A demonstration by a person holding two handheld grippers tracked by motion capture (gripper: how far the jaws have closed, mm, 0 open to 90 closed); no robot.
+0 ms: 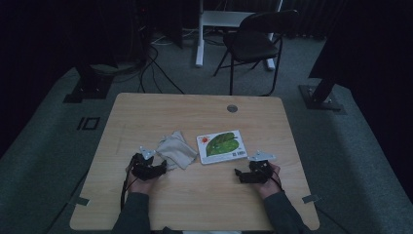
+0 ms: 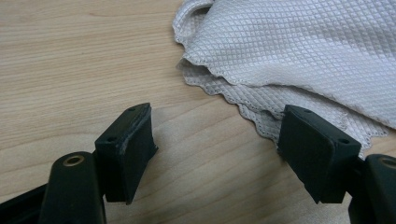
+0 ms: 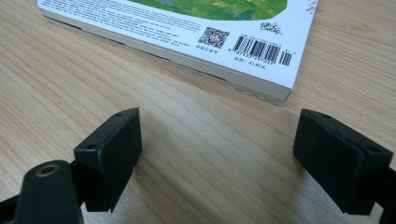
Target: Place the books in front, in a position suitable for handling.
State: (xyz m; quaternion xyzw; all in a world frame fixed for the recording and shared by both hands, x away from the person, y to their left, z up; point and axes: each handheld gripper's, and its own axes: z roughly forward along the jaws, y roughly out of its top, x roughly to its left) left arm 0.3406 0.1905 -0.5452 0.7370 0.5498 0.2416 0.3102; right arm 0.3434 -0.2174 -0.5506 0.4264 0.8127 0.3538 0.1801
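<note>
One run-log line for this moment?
left claw: open, at cloth edge | right claw: open, facing book | nothing held

The book (image 3: 177,35) carries the only print. On its white cover, near the corner closest to the right tongs, sit a QR code (image 3: 213,37) and, just beside it, a barcode (image 3: 261,50). The digits under the barcode and the small lines of text beside the QR code are too fine to read.
</note>
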